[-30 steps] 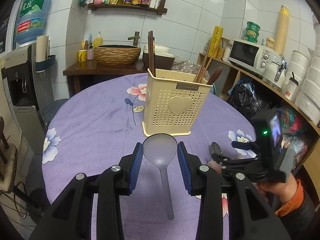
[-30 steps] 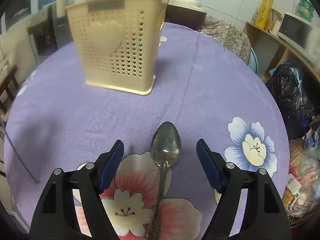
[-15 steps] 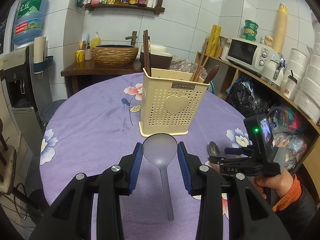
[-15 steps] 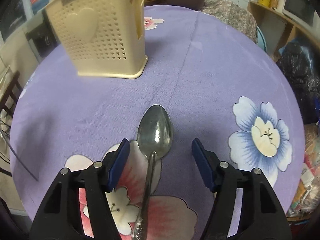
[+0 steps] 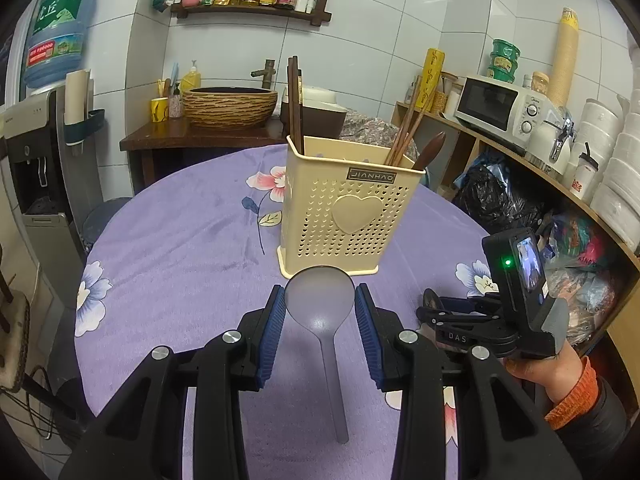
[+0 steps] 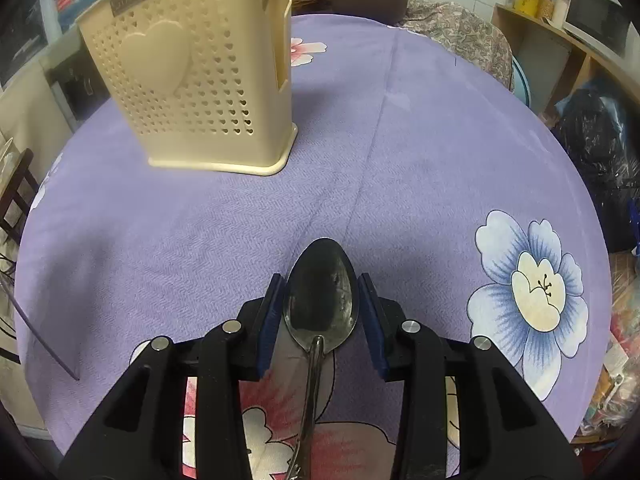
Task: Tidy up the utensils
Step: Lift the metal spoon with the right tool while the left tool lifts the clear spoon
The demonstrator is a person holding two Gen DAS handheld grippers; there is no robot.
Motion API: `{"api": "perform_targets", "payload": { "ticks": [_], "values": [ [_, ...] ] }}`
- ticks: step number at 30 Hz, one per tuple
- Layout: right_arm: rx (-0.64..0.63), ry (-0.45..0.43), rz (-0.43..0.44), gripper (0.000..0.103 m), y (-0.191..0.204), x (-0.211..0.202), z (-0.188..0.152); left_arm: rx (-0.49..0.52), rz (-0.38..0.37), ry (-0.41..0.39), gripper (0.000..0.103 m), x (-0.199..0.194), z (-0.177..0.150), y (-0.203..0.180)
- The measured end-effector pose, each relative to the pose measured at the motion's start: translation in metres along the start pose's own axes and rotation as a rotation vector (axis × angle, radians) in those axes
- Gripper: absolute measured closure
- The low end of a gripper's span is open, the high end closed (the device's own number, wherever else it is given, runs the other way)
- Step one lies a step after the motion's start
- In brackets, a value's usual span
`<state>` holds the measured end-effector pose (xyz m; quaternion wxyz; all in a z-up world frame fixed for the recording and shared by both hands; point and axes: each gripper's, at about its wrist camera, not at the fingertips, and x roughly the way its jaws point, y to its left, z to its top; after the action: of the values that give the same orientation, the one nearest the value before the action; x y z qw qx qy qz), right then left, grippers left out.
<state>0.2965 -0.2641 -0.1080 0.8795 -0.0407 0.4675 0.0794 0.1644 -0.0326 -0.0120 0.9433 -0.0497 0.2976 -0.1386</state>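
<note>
My left gripper is shut on the bowl of a translucent grey plastic spoon, handle trailing back toward the camera. My right gripper is shut on the bowl of a metal spoon, whose handle runs back under the gripper. The right gripper also shows in the left wrist view, low over the cloth at the right. A cream perforated utensil holder with a heart on its front stands mid-table; it also shows in the right wrist view. It holds dark chopsticks and wooden utensils.
The round table wears a purple flowered cloth. A water dispenser stands left, a wooden counter with a woven basin behind, and shelves with a microwave and black bags on the right.
My right gripper has closed from wide open onto the metal spoon's bowl. The left gripper, still holding the grey spoon, has pulled back a little from the holder.
</note>
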Motion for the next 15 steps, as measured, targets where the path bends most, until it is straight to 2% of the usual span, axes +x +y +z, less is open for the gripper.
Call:
{"api": "perform_targets", "payload": {
  "ticks": [6, 10, 15],
  "values": [
    [0.0, -0.073, 0.049, 0.065, 0.005, -0.035, -0.002, 0.003, 0.001, -0.014, 0.067, -0.003, 0.003, -0.001],
    [0.006, -0.151, 0.15, 0.065, 0.008, -0.081, -0.004, 0.004, 0.007, -0.036, 0.067, -0.011, 0.008, 0.002],
    [-0.006, -0.239, 0.217, 0.065, 0.017, -0.128, -0.003, 0.001, 0.004, -0.064, 0.067, -0.021, 0.015, 0.004]
  ]
}}
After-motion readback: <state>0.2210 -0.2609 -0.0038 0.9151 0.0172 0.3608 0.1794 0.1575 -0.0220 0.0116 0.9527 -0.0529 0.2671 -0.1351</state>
